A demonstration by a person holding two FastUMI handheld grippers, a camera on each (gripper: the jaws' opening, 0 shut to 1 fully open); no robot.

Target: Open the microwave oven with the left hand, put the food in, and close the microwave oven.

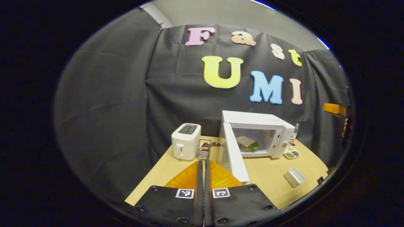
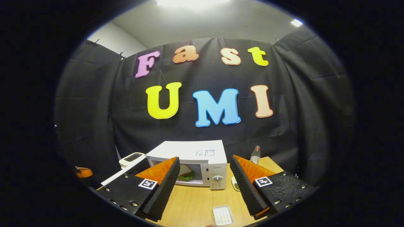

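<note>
The sandwich (image 1: 247, 143) sits inside the open microwave (image 1: 257, 134), ahead and right of the clenched, empty left gripper (image 1: 203, 176) and ahead between the spread fingers of the right gripper (image 2: 205, 184).

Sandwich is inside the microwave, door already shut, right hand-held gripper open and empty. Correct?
Not quite: the door is not shut. The left gripper view shows it swung wide open on the microwave. The rest holds: the sandwich sits inside, and the right hand-held gripper is open and empty in the right gripper view.
</note>
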